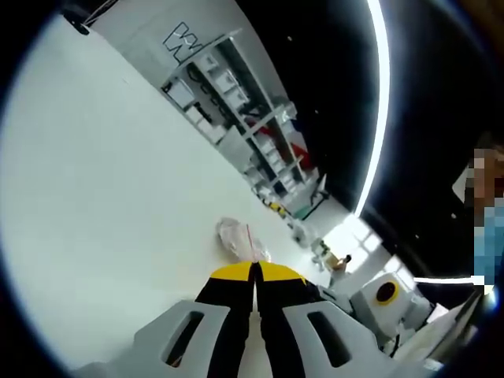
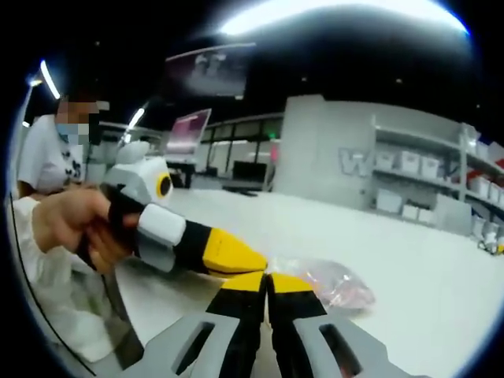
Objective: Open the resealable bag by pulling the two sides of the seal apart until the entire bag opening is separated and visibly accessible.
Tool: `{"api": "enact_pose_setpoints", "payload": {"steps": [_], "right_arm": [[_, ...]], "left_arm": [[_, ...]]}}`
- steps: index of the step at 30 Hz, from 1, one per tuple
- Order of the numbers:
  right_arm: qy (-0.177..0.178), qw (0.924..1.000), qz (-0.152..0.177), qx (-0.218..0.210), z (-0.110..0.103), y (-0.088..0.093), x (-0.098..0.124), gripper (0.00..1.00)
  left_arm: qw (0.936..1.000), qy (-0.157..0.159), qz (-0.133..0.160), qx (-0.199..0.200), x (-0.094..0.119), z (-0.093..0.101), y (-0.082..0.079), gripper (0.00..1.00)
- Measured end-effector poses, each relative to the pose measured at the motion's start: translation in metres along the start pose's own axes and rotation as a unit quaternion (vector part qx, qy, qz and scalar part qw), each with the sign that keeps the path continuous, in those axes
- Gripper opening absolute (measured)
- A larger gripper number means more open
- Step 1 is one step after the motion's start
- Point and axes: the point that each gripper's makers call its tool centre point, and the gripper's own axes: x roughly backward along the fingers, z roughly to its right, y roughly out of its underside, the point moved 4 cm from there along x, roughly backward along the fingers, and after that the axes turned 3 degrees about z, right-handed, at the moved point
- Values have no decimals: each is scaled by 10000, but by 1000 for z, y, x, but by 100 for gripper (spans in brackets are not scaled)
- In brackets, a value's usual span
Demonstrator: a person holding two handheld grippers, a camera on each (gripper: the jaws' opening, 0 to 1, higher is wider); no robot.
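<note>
We see the small clear plastic resealable bag with pinkish contents lying on the wide white tabletop, directly ahead of both tools. In the right gripper view our right gripper has its yellow-tipped black jaws pressed together right at the bag's near edge; whether any film is caught between them we cannot tell. The left gripper, held in a person's hand, comes in from the left with its yellow tip meeting the same spot. In the left gripper view that left gripper also shows its jaws closed tight, with the bag just beyond the tips and touching them or nearly so.

We judge the seal is not yet parted: the bag looks crumpled and flat. The main risk is that each pair of jaws has pinched both layers of the mouth rather than one side each, so a pull would only drag or stretch the bag. A shallow bite on slick film could also slip free, and an uneven pull could tear the plastic or spill the contents.

Room to move is generous: bare tabletop spreads around the bag on all sides, and the grey storage shelves stand well apart. The two tips crowd each other, so they must separate outward.
</note>
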Motion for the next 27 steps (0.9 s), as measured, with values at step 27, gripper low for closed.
{"api": "enact_pose_setpoints", "payload": {"steps": [27], "right_arm": [[43, 9999, 68, -141, 0, -1, 1, 0]], "left_arm": [[9999, 2, -14, -122, 1, 1, 1, 2]]}}
